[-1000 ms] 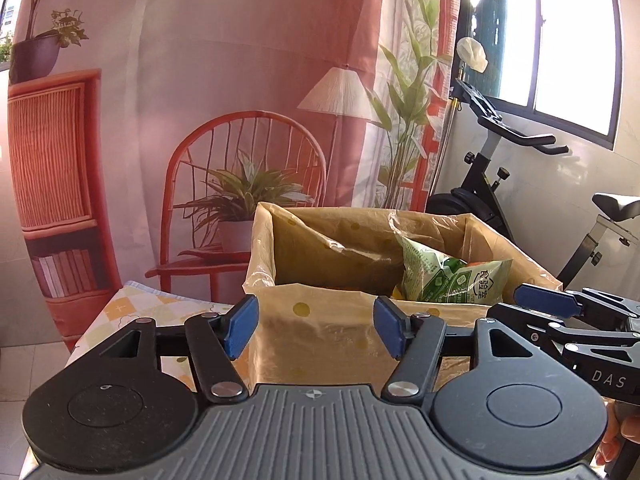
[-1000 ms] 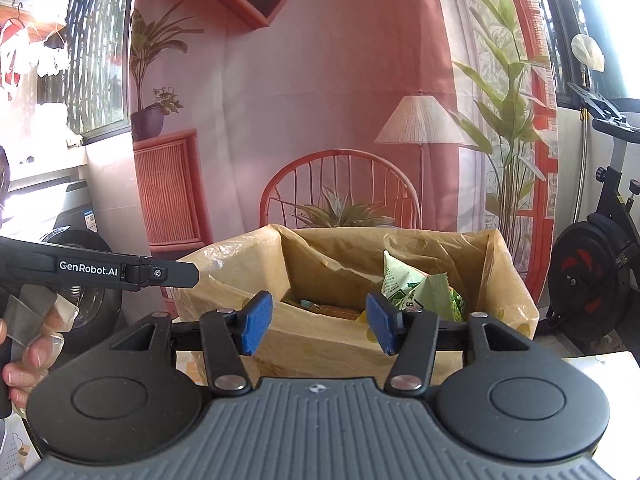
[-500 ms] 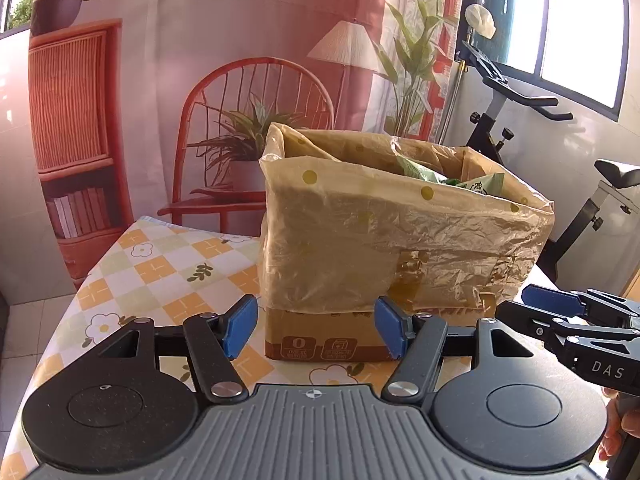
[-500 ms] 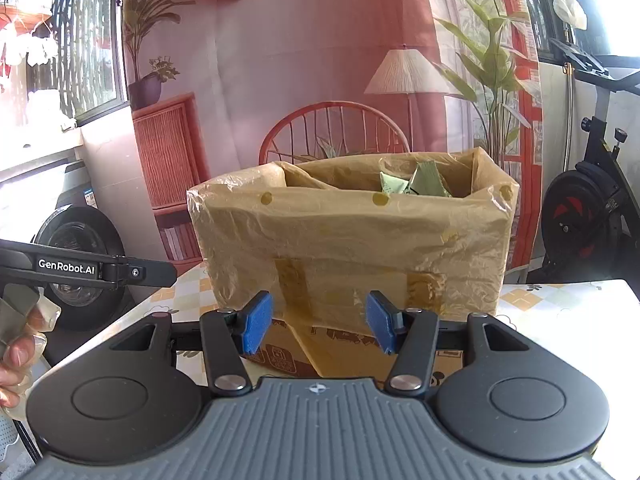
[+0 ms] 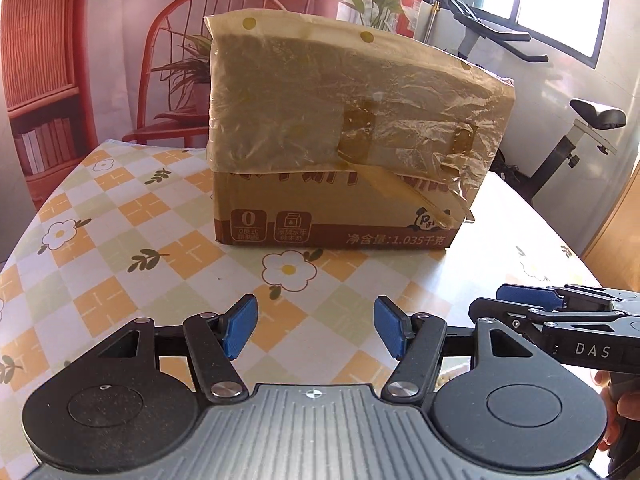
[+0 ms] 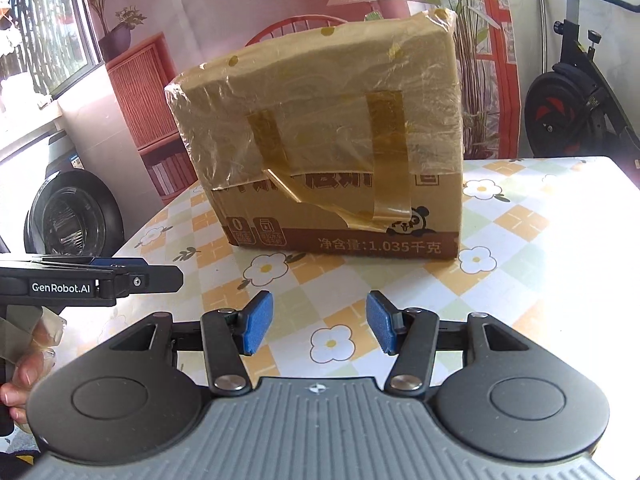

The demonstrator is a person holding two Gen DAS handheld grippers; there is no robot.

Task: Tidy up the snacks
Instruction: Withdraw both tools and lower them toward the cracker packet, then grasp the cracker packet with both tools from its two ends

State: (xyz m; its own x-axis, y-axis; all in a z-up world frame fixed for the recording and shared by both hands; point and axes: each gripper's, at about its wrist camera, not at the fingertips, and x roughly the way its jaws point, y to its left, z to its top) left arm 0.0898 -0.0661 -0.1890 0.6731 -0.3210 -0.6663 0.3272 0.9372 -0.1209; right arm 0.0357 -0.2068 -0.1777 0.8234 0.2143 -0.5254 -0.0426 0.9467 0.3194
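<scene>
A cardboard box (image 5: 336, 216) lined with a yellow plastic bag (image 5: 320, 104) stands on the flowered tablecloth (image 5: 120, 240); it also shows in the right wrist view (image 6: 340, 224). Its inside and the snacks are hidden from this low angle. My left gripper (image 5: 316, 330) is open and empty, low over the table in front of the box. My right gripper (image 6: 318, 326) is open and empty, beside the left one. Each gripper shows at the edge of the other's view, the right one (image 5: 560, 312) and the left one (image 6: 100, 276).
Peeling brown tape (image 6: 380, 208) hangs on the box front. An exercise bike (image 6: 576, 92) stands to the right past the table edge. A red chair backdrop (image 5: 180, 60) is behind the box. A wheel-like object (image 6: 68, 216) sits at the left.
Both grippers have dropped from above the box rim and pulled back toward the table's near side. The green snack bags inside the box are no longer visible.
</scene>
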